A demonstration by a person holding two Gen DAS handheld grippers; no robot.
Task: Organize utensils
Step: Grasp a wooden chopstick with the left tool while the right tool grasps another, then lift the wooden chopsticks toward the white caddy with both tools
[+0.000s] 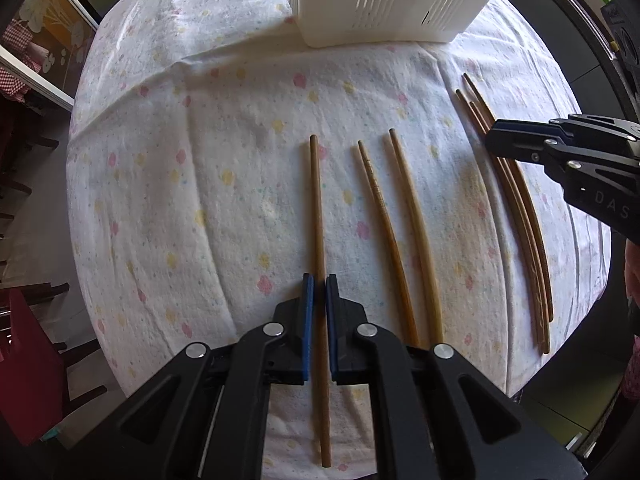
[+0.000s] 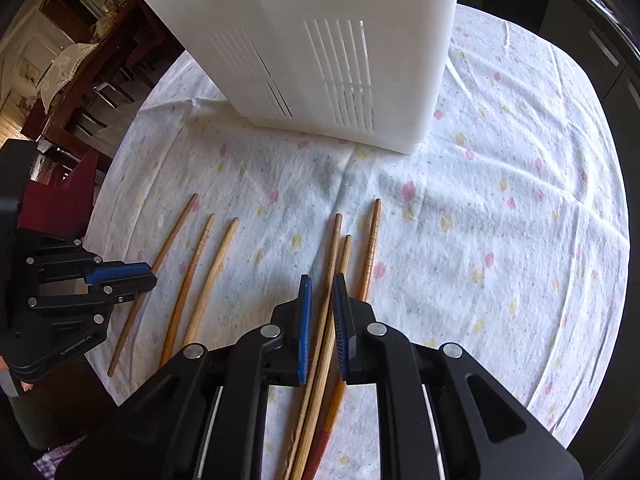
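Observation:
Several wooden chopsticks lie on a flowered cloth. My left gripper (image 1: 319,280) has its blue pads closed around one dark chopstick (image 1: 316,200); it shows from the side in the right wrist view (image 2: 148,274). Two more chopsticks (image 1: 394,216) lie just right of it. My right gripper (image 2: 323,284) straddles a bundle of three chopsticks (image 2: 334,248), with its jaws narrowly apart and two sticks between them; the third (image 2: 371,240) passes outside the right pad. It shows at the right in the left wrist view (image 1: 494,140). A white slotted utensil holder (image 2: 320,52) stands beyond.
The table's cloth (image 1: 180,168) drops off at the left, with a red chair (image 1: 28,360) and dark furniture below. The holder (image 1: 384,0) stands at the far middle. Bare cloth (image 2: 520,200) lies right of the bundle.

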